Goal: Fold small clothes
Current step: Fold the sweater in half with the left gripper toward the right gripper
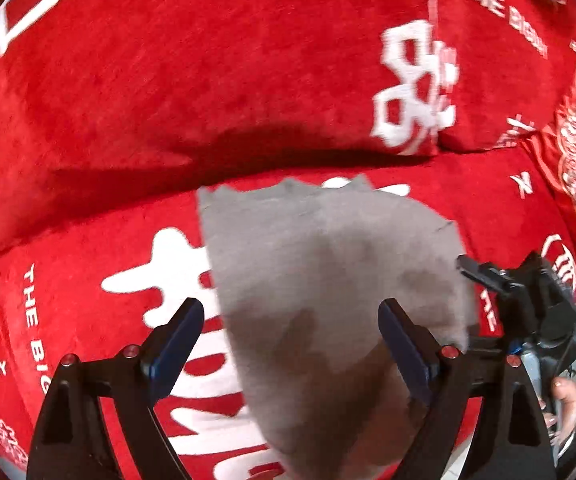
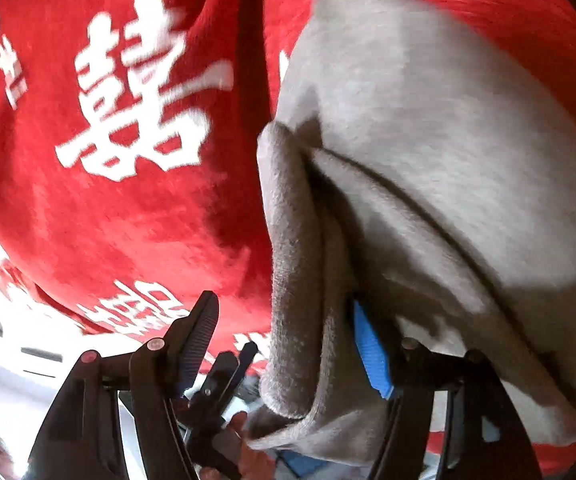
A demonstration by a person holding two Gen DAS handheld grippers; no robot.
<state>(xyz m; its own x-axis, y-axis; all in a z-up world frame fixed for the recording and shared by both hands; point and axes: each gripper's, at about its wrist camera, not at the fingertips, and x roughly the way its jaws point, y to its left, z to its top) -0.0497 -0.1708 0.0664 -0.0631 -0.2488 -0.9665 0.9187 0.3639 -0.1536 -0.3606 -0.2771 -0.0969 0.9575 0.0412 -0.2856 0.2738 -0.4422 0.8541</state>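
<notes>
Both claws are standing with their jaws apart. Seen from the left wrist, the left claw is pointing steeply down over a grey garment, its two dark blue pads well apart and pressing on nothing; the grey cloth is lying beneath and between them, spread flat on a red blanket printed with white characters and the words "THE BIGDAY". The garment's far edge is reaching towards a dark fold in the blanket, where the red fabric is rising into a soft hump. At the right of that view the right claw is showing as a black frame close beside the garment's right edge, with the fingers of a hand wrapping its handle near the bottom right corner.

Seen from the right wrist, the right claw is also gaping. A thick rolled fold of the grey garment is hanging between its two fingers, draping over the right finger, whose bright blue pad is showing against the cloth; the left finger is standing clear of the fabric. Whether the blue pad is actually touching the cloth I cannot tell. The red blanket is filling the left and far part of this view. Low in the picture, the left claw is appearing as a black frame, held by a hand.
</notes>
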